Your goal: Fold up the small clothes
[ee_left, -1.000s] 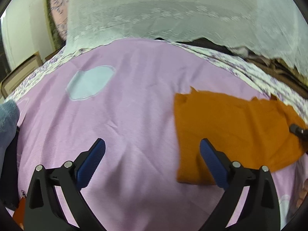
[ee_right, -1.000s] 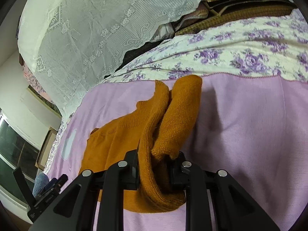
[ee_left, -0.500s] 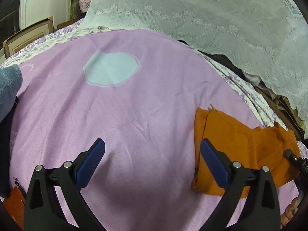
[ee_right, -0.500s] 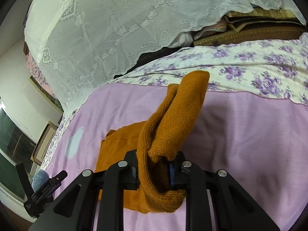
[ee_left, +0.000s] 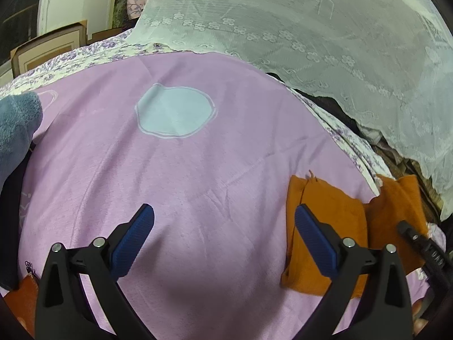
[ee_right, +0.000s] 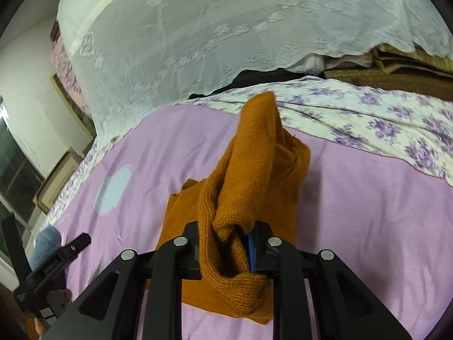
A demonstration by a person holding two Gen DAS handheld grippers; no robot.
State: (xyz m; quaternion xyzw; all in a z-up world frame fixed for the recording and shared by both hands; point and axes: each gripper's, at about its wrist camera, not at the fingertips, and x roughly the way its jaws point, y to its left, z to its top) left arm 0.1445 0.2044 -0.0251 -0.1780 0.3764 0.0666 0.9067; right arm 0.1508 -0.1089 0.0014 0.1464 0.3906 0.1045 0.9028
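Knitwear hides most of the right gripper (ee_right: 226,243): jaws pinch the orange sweater (ee_right: 249,175), lifting it off the purple bed sheet (ee_left: 198,170). Left gripper (ee_left: 223,238) hovers spread, empty.

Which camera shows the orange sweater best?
The right wrist view: the sweater fills the middle, its knit clear, pinched in the right gripper. The left wrist view shows only its folded body at the right edge, past the open left gripper.

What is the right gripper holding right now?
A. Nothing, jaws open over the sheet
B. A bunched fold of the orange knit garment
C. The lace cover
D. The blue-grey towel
B: in the right wrist view the right gripper is shut on a bunch of the orange knit garment, lifted above the purple sheet.
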